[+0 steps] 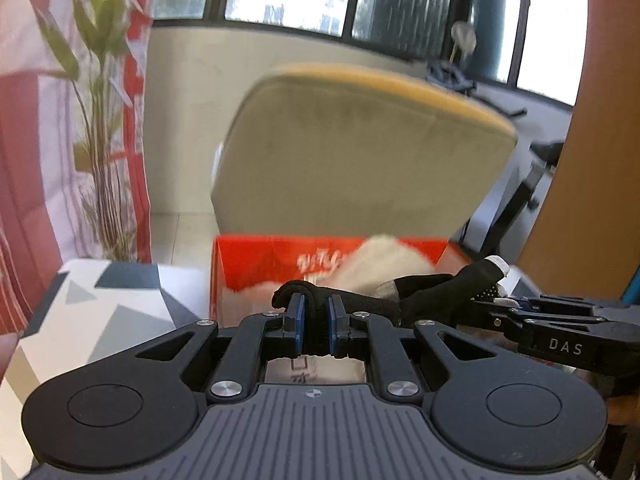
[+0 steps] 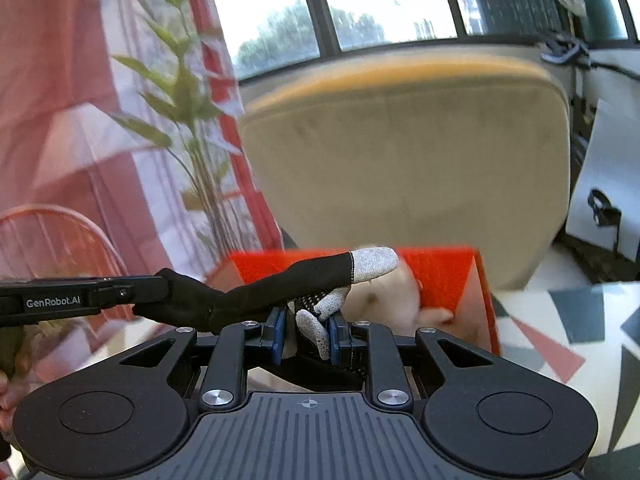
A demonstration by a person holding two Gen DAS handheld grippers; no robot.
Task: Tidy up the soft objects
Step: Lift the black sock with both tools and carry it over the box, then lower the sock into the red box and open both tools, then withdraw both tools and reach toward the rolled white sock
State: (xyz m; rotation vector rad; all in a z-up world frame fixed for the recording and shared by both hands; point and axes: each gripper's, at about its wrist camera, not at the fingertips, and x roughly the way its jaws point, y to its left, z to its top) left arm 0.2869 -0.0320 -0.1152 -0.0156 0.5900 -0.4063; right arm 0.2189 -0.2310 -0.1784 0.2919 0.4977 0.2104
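Observation:
A black glove [image 1: 436, 294] with grey fingertips is stretched in the air between both grippers. My left gripper [image 1: 316, 312] is shut on its cuff end, the blue pads pinching the black fabric. My right gripper [image 2: 307, 330] is shut on the glove [image 2: 256, 298] at its finger end, with one grey-tipped finger sticking out to the right. The right gripper [image 1: 504, 304] shows at the right of the left wrist view, and the left gripper [image 2: 152, 292] at the left of the right wrist view. Just beyond stands an open orange box [image 1: 256, 264] [image 2: 444, 276] holding pale soft items [image 2: 384, 300].
A beige chair with a yellow edge [image 1: 360, 148] stands behind the box. A potted plant [image 1: 104, 120] and a red-and-white curtain [image 1: 24, 160] are on the left. The table's cloth [image 1: 100, 308] has a grey and red triangle pattern. Windows fill the back.

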